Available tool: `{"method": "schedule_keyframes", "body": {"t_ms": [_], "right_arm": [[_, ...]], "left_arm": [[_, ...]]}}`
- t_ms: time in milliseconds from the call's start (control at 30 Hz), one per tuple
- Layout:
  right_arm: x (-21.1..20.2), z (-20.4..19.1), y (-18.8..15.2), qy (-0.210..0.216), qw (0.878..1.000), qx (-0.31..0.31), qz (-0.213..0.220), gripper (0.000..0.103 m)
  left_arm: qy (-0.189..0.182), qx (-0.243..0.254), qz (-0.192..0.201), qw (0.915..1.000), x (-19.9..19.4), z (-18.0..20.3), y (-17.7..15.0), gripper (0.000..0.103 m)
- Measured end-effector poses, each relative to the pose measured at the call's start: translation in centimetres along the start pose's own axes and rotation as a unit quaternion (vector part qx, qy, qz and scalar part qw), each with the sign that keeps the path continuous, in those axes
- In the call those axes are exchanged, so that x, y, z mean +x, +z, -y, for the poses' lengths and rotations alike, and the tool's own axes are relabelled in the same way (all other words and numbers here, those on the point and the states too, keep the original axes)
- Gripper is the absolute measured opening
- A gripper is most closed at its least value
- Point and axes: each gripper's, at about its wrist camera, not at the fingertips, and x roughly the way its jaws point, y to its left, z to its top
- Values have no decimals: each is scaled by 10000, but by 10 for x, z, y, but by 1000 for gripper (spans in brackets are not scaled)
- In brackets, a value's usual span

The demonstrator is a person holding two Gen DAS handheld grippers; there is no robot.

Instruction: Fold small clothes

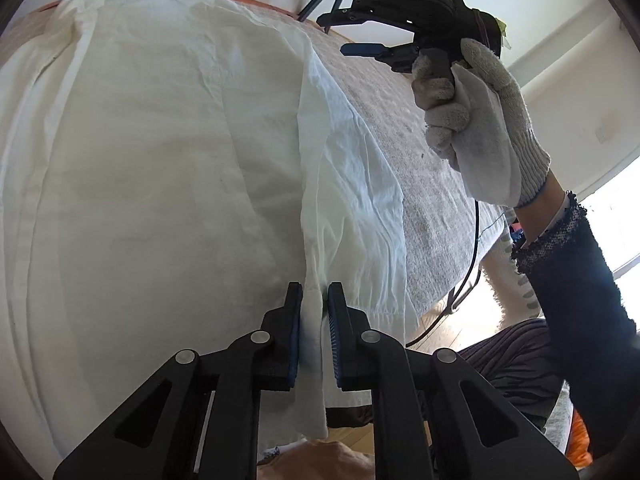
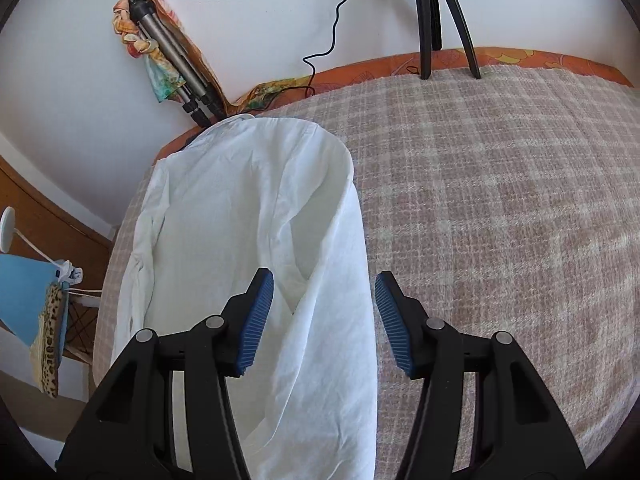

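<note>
A white shirt (image 1: 160,168) lies spread on the plaid blanket (image 1: 432,184). My left gripper (image 1: 314,320) is shut on a fold of the shirt near its hem, the cloth pinched between the blue pads. In the right wrist view the same white shirt (image 2: 248,216) lies lengthwise on the blanket (image 2: 500,208). My right gripper (image 2: 324,312) is open above it, the jaws standing wide apart over the shirt's right edge and holding nothing. The right gripper also shows in the left wrist view (image 1: 352,32), held up in a gloved hand (image 1: 476,120) above the blanket.
A black tripod (image 2: 436,12) stands at the bed's far edge by the white wall, with a black cable (image 2: 332,32) beside it. A second folded tripod wrapped in colourful cloth (image 2: 168,64) leans on the wall. A blue lamp (image 2: 24,300) is left of the bed.
</note>
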Motion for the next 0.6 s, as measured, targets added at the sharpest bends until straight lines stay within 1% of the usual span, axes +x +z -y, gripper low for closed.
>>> {"method": "schedule_keyframes", "body": {"t_ms": [67,200,233,267,333,400,467,600], "right_arm": [[10,3,10,115,9999,97,-23,56],[34,3,24,40,9998,130,-108,55],[41,4,25,59,9997,133,-194,46],[48,4,25,92,9995,132,-272,29],[57,4,24,30,9994,137,-319,8],[58,4,25,57,9996,146,-235,5],[51,6,30,117,9996,239,-119,3],[18,-3,44,452,9982,270,287,3]], "left_arm": [[3,51,-30,10000,4,1,1,6],[-50,55,-21,10000,5,2,1,5],[-56,51,-24,10000,6,2,2,5],[-67,52,-28,10000,6,3,2,5],[-110,63,-38,9999,6,4,2,4],[-120,85,-41,9999,4,5,1,4],[-150,80,-27,9999,4,7,3,3],[-359,30,92,9993,-8,9,2,3]]}}
